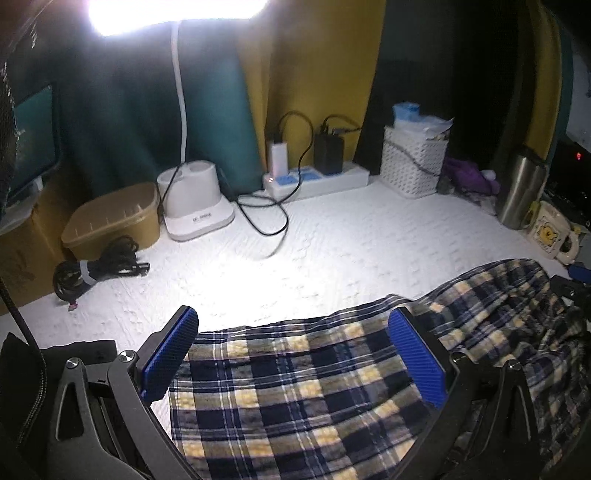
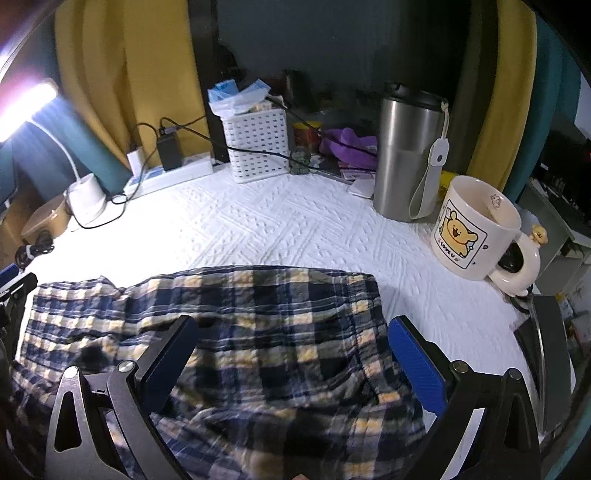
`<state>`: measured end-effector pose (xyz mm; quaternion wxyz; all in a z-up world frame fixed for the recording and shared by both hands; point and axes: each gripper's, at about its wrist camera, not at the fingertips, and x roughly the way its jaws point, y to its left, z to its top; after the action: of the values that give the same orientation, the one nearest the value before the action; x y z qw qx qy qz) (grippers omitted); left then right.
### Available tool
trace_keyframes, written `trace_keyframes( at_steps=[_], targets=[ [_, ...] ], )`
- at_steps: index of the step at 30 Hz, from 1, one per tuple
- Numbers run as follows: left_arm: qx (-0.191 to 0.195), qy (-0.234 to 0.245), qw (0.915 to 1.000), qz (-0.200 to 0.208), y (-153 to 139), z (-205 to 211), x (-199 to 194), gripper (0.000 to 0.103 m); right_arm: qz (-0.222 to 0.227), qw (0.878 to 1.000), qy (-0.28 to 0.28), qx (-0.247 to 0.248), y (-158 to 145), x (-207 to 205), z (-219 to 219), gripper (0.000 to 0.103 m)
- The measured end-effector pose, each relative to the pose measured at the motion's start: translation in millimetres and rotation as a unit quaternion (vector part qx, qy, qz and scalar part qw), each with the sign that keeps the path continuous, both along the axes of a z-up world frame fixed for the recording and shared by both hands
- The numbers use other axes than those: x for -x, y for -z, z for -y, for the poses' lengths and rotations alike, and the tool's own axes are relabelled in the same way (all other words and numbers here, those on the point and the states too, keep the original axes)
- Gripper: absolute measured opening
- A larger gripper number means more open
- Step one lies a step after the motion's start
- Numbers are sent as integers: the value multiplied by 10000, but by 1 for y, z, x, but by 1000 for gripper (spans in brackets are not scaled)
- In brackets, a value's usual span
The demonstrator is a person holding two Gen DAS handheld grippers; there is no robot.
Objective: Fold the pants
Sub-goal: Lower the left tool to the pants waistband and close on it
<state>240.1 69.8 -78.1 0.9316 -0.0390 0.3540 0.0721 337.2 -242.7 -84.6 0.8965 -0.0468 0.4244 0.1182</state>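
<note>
Pants (image 1: pixel 295 387): one pair, flat; two hand-held grippers spread.

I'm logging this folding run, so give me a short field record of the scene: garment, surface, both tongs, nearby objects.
garment: plaid pants, navy, white and yellow check, lying rumpled on the surface
surface: white textured cloth
left tongs: open, above the flatter end of the pants, gripping nothing
right tongs: open, above the bunched end, gripping nothing
nearby right: cartoon bear mug, steel tumbler
nearby back: white basket, power strip
lighting: bright lamp at upper left
</note>
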Motion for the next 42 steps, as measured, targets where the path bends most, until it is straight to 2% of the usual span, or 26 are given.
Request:
trace_keyframes(
  at_steps=[14, 24, 28, 31, 34, 35, 40, 42],
  targets=[
    [192, -510, 9959, -722, 41, -41, -25, 101, -409, 9985, 357, -79, 34, -54, 31, 103],
    [345, -493, 9927, -1049, 59, -46, -32, 101, -649, 9974, 273, -147, 52, -69, 30, 103],
    [260, -421, 9925, -1117, 61, -43, -34, 101, -708, 9971, 169, -229, 56, -73, 29, 102],
    [225, -403, 9924, -1139, 61, -41, -35, 101, -680, 9973, 126, -251, 55, -73, 29, 98],
    [133, -366, 9928, -1130, 60, -38, -34, 94, -669, 9974, 60, -259, 56, -73, 27, 95],
    [120, -315, 9930, -1128, 60, -37, -35, 89, -643, 9976, 22, -256, 56, -73, 26, 91],
    [91, -225, 9937, -1096, 59, -33, -33, 80, -539, 9984, -86, -133, 54, -68, 20, 71],
    [77, -183, 9939, -1087, 57, -30, -32, 72, -507, 9985, -125, -136, 54, -66, 19, 59]
  ],
)
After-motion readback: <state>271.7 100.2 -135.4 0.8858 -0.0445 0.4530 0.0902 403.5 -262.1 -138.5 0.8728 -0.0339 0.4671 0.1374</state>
